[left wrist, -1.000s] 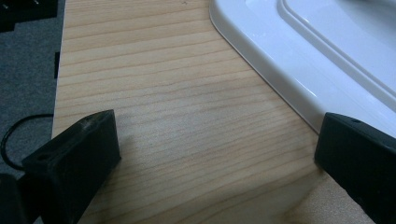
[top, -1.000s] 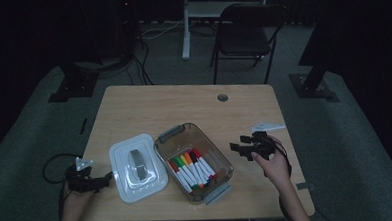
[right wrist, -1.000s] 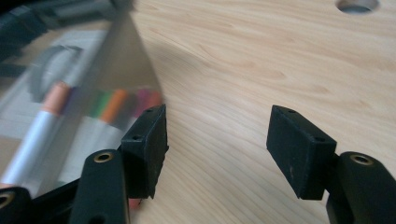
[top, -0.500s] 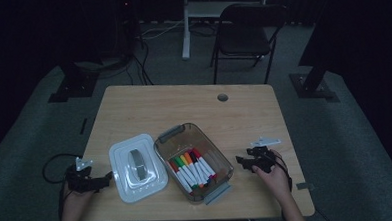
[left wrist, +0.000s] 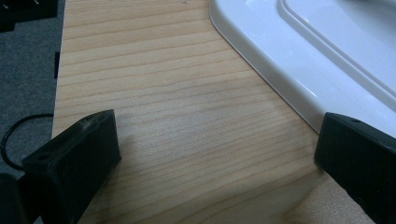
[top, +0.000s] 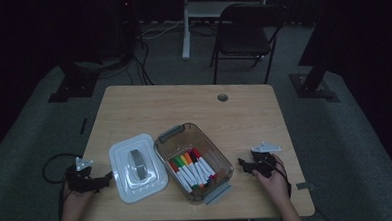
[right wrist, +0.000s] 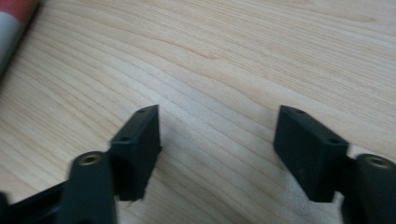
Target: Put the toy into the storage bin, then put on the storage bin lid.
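Left tongs [top: 106, 178]: spread, empty, low on worktop [top: 183, 101]. Lid [top: 138, 166] just beside their tips, box of markers [top: 193, 161] beyond it. Right tongs [top: 242, 164]: just been opening, empty; box nearer them, long axis slanting away.

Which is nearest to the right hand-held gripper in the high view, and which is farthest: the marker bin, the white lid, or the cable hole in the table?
From the right hand-held gripper at the table's right edge:
1. Marker bin, just to its left, open, markers inside.
2. Cable hole, toward the far edge.
3. White lid, beyond the bin, near the left hand-held gripper.
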Tool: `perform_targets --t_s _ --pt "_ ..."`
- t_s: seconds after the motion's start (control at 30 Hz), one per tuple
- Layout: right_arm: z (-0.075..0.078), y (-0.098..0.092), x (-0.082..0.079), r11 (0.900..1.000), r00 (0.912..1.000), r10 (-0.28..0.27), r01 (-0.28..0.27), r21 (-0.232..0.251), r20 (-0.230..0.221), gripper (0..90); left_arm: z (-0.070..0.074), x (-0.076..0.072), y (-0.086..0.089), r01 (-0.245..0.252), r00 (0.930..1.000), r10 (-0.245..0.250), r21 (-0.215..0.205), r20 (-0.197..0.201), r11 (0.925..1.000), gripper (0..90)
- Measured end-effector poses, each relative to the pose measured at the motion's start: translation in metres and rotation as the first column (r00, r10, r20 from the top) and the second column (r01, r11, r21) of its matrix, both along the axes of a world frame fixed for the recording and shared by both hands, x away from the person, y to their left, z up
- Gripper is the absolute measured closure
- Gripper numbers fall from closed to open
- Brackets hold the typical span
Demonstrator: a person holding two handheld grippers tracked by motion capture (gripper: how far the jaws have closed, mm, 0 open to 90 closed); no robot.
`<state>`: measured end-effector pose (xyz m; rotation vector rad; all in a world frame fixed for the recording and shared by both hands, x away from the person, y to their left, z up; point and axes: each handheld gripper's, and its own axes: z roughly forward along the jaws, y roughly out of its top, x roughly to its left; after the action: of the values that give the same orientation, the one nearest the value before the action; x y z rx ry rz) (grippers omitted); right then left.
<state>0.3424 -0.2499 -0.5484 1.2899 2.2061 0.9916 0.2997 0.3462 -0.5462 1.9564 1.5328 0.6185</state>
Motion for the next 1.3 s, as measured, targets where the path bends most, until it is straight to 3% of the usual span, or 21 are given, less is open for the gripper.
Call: perform_targets --t_s 0.17,0.27,0.67,0.83,0.9,1.1,1.3 --pt "0.000 0.001 -0.001 1.000 1.0000 -0.009 0.009 -0.008 0.002 27.9 0.000 0.000 0.000 -0.001 1.0000 0.001 0.000 -0.001 1.0000 0.5" --pt "-0.001 0.002 0.000 1.000 0.9997 -0.016 0.016 -0.018 -0.017 14.6 0.000 0.000 -0.002 -0.014 0.9999 0.014 0.002 -0.002 0.9999 0.5" --pt "-0.001 0.002 -0.001 0.999 0.9987 -0.046 0.045 -0.021 -0.022 12.4 0.000 -0.001 -0.003 -0.021 0.9998 0.021 0.001 0.000 0.9998 0.5" --pt "-0.001 0.003 0.001 0.999 0.9985 -0.049 0.049 -0.021 -0.023 12.1 0.003 -0.002 -0.004 -0.015 0.9995 0.015 0.004 -0.029 0.9999 0.5" --pt "-0.001 0.004 0.002 0.998 0.9984 -0.052 0.052 -0.020 -0.024 12.1 0.006 -0.002 -0.005 -0.013 0.9987 0.012 -0.022 -0.050 0.9997 0.5" --pt "-0.001 0.003 0.003 0.999 0.9985 -0.050 0.049 -0.020 -0.023 12.1 0.022 -0.008 -0.010 -0.020 0.9997 0.019 -0.081 -0.012 0.9966 0.6" --pt "-0.001 0.003 0.003 0.999 0.9985 -0.050 0.050 -0.019 -0.023 12.2 0.029 -0.017 -0.036 0.030 0.9996 -0.029 -0.104 0.005 0.9941 0.6"
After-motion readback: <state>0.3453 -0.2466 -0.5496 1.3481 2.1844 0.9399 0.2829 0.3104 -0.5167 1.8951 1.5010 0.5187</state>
